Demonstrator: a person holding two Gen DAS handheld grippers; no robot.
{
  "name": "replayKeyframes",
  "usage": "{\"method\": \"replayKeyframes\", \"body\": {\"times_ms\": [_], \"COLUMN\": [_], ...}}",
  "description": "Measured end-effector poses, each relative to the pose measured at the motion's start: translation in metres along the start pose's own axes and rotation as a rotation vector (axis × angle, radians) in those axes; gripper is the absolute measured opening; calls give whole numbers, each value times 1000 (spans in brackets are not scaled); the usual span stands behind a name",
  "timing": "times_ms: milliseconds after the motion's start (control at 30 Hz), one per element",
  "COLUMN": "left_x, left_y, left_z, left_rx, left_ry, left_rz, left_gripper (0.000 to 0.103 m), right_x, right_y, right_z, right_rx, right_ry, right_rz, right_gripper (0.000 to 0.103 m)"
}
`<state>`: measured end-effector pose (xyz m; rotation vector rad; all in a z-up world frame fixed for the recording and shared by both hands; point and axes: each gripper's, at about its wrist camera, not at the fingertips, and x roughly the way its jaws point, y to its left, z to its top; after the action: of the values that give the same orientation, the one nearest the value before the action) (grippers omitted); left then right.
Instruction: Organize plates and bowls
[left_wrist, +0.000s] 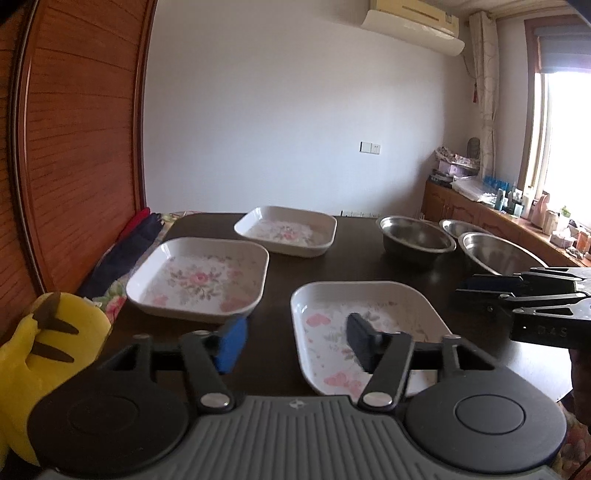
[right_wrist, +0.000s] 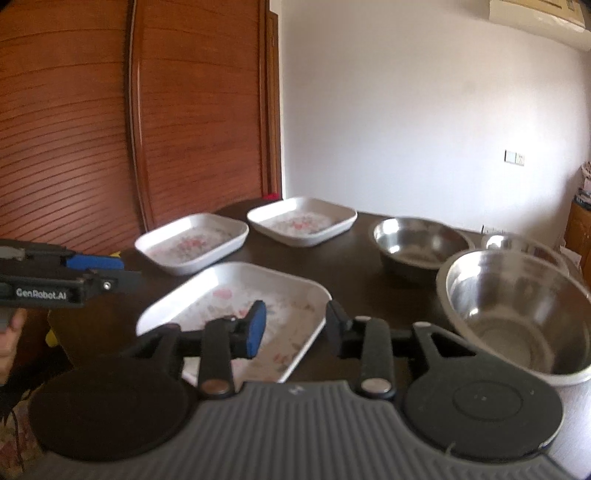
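Observation:
Three white square floral plates lie on the dark table: a near plate (left_wrist: 369, 332) (right_wrist: 236, 314), a left plate (left_wrist: 199, 278) (right_wrist: 192, 242) and a far plate (left_wrist: 286, 230) (right_wrist: 301, 221). Three steel bowls stand at the right: a far one (left_wrist: 415, 234) (right_wrist: 419, 243), a near one (left_wrist: 495, 253) (right_wrist: 517, 306) and a small one behind (left_wrist: 456, 226) (right_wrist: 517, 242). My left gripper (left_wrist: 295, 345) (right_wrist: 99, 273) is open and empty above the near plate's left rim. My right gripper (right_wrist: 295, 328) (left_wrist: 480, 291) is open and empty above the near plate's right rim.
A wooden slatted door (right_wrist: 147, 110) stands at the left. A yellow plush toy (left_wrist: 48, 354) and dark folded cloth (left_wrist: 125, 251) lie off the table's left edge. A cluttered sideboard (left_wrist: 517, 214) runs under the window at the right.

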<state>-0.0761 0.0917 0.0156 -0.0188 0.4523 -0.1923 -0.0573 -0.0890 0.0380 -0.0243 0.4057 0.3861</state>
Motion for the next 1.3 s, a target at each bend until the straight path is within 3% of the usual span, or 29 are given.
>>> {"method": "replayKeyframes", "body": {"times_ms": [133, 300, 600, 767, 1000, 1167, 1300], "left_x": [0, 2, 18, 36, 64, 82, 89], "left_y": [5, 19, 67, 98, 131, 144, 152], "left_z": [10, 22, 42, 47, 53, 58, 60], "left_rx": [29, 67, 65, 24, -10, 6, 20], "left_ry": [-16, -29, -30, 10, 103, 155, 177], "left_rz": [23, 53, 110, 93, 47, 26, 21], "left_gripper": [88, 92, 93, 93, 80, 71, 69], "right_x": [0, 9, 41, 73, 120, 153, 171], "right_y": [4, 12, 27, 37, 45, 43, 45], "right_z": [8, 26, 69, 91, 107, 110, 110], "right_rx": [-18, -62, -121, -118, -79, -39, -33], "right_ry": [-17, -24, -9, 51, 186, 273, 313], "right_rz": [21, 52, 121, 186, 261, 260, 251], "right_gripper": [42, 58, 65, 66, 65, 65, 65]}}
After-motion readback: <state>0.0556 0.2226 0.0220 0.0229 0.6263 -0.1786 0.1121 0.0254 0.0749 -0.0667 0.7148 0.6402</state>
